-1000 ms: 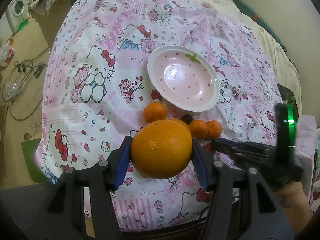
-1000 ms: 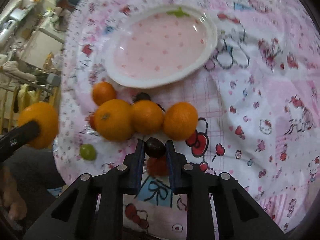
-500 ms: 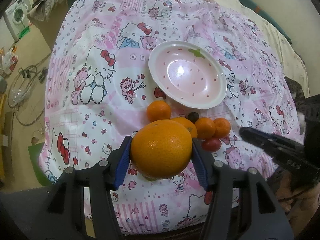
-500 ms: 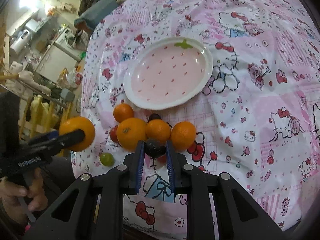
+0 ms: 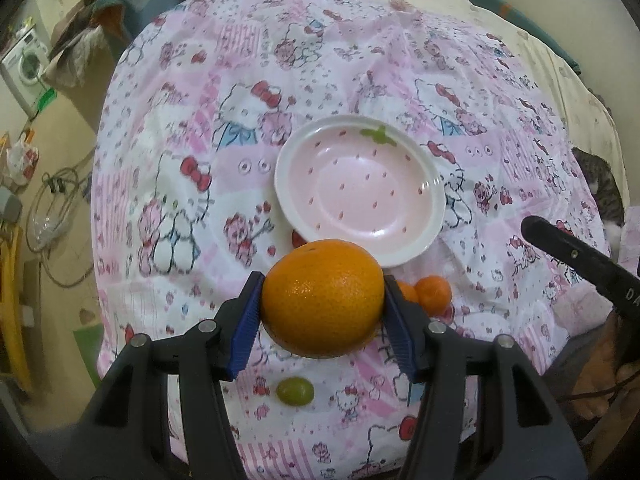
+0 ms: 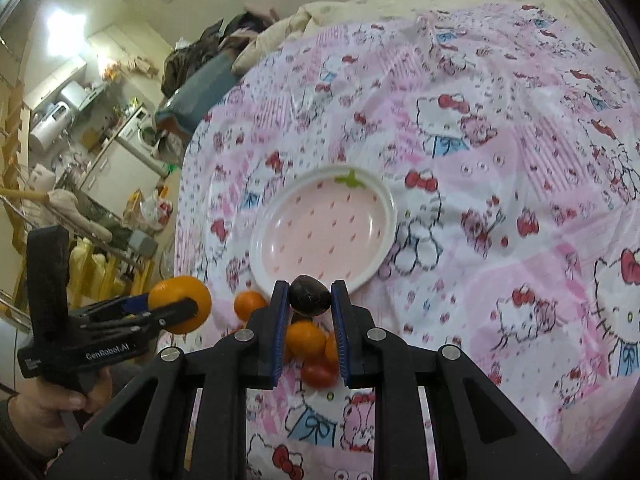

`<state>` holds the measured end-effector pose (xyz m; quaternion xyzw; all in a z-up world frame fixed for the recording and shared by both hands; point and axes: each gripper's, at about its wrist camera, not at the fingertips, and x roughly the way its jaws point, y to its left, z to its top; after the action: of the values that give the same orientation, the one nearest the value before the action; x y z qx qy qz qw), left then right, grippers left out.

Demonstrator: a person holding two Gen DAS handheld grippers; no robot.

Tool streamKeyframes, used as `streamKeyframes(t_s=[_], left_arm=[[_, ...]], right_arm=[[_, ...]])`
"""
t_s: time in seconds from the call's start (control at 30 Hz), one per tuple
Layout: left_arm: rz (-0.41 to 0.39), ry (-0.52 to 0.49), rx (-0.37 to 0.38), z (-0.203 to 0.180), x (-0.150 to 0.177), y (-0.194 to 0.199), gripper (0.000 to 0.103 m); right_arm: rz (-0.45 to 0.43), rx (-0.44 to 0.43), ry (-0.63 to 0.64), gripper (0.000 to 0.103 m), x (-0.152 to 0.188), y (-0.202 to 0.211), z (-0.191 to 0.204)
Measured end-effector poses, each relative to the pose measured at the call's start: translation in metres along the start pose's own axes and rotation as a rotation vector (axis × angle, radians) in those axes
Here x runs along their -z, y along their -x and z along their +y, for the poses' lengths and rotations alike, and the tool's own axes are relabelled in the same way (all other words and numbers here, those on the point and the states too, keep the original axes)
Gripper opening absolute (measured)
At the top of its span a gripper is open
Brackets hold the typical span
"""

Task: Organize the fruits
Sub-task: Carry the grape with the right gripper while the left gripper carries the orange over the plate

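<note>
My left gripper (image 5: 323,309) is shut on a large orange (image 5: 322,298) and holds it above the cloth, just short of the near rim of the pink strawberry plate (image 5: 360,188). My right gripper (image 6: 309,307) is shut on a dark grape (image 6: 310,295), held above the small fruits near the plate's (image 6: 324,232) front rim. Small mandarins (image 6: 306,338) and a red cherry tomato (image 6: 319,374) lie on the cloth under it. A green grape (image 5: 295,391) lies on the cloth below the orange. The left gripper with its orange (image 6: 180,304) shows in the right wrist view.
The fruit and plate sit on a pink cartoon-print tablecloth (image 5: 192,168) over a round table. A mandarin (image 5: 434,295) lies right of the orange. The right gripper's body (image 5: 580,260) reaches in from the right. A cat (image 5: 604,184) lies at the right edge. Floor clutter lies left.
Both grippers have risen and pulled back from the fruit pile while keeping their fruit. The plate now looks farther in the right wrist view, and the green grape has come into the left wrist view.
</note>
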<state>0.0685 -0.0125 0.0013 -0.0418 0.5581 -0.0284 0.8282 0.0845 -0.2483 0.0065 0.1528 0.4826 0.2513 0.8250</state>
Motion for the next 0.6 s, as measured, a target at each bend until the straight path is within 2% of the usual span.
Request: streamKeyframes(t_s=[0.37, 0.6], left_arm=[[-0.023, -0.055, -0.043, -0.014, -0.044, -0.025, 0.053], [-0.061, -0.011, -0.055, -0.007, -0.070, -0.049, 0.053]], right_arm=[[-0.031, 0.016, 0.022, 0.022, -0.042, -0.014, -0.011], [-0.025, 0.031, 0.028, 0.022, -0.065, -0.034, -0.020]])
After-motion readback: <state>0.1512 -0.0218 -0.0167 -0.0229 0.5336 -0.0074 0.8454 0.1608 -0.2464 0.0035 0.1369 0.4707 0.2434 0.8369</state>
